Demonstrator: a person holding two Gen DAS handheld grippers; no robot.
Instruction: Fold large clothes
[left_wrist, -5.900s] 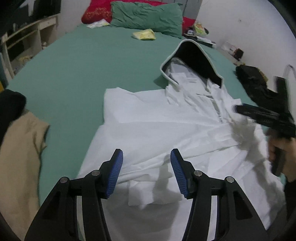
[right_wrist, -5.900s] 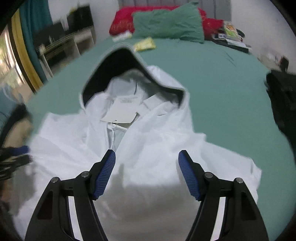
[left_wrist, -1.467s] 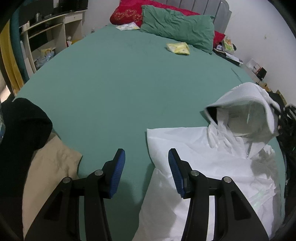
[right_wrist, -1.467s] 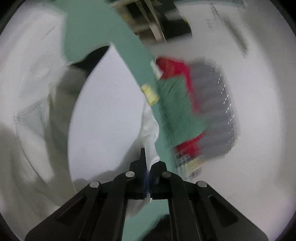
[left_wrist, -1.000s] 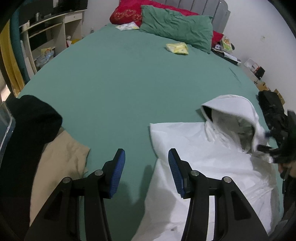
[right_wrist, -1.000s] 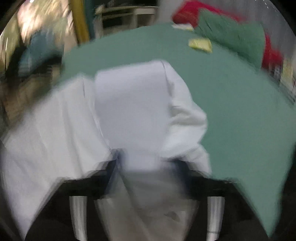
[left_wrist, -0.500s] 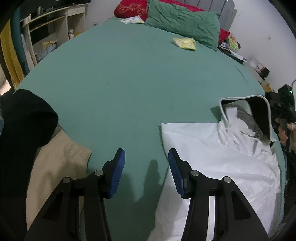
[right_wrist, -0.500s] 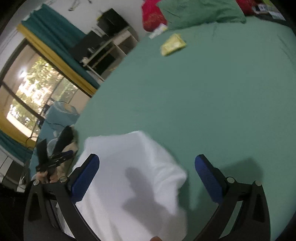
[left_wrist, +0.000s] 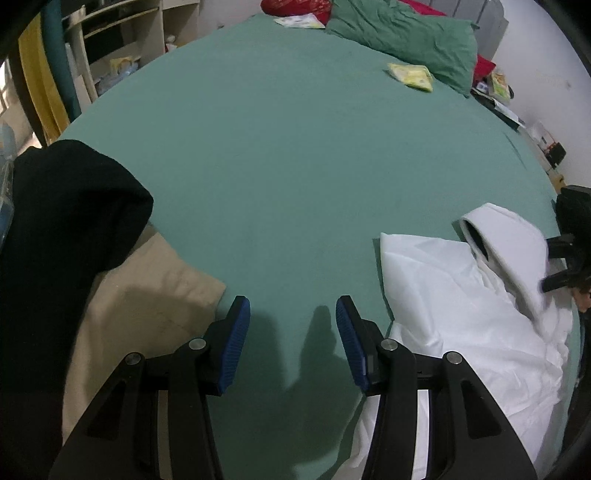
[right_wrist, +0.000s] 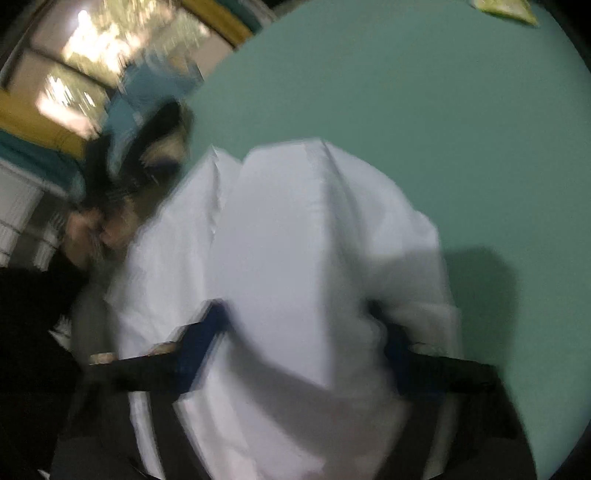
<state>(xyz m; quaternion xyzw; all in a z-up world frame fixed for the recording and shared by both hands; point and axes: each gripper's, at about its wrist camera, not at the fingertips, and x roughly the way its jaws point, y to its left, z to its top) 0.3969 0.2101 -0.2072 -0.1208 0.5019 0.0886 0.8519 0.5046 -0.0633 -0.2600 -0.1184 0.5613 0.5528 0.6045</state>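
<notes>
A white hooded jacket (left_wrist: 461, 295) lies crumpled on the green bed sheet (left_wrist: 295, 166), at the right of the left wrist view. Its hood (left_wrist: 509, 236) is flopped over the body. My left gripper (left_wrist: 291, 314) hangs open above bare sheet, left of the jacket, with nothing between its blue pads. The right gripper's black fingers (left_wrist: 559, 242) show at the hood's far edge. In the blurred right wrist view, my right gripper (right_wrist: 303, 325) straddles the white hood (right_wrist: 295, 240). Its jaws are closing with the fabric between them, and I see no pinch.
A black garment (left_wrist: 66, 229) and a beige one (left_wrist: 140, 295) lie at the bed's left edge. A green pillow (left_wrist: 399, 33) and a yellow packet (left_wrist: 410, 74) sit at the far end. Shelves (left_wrist: 122, 48) stand far left. A black bag (left_wrist: 576, 214) is at the right edge.
The hood stood open half a second ago and now lies turned over onto the jacket. The right gripper has swung down onto it with narrower jaws. The left gripper sank slightly, still open.
</notes>
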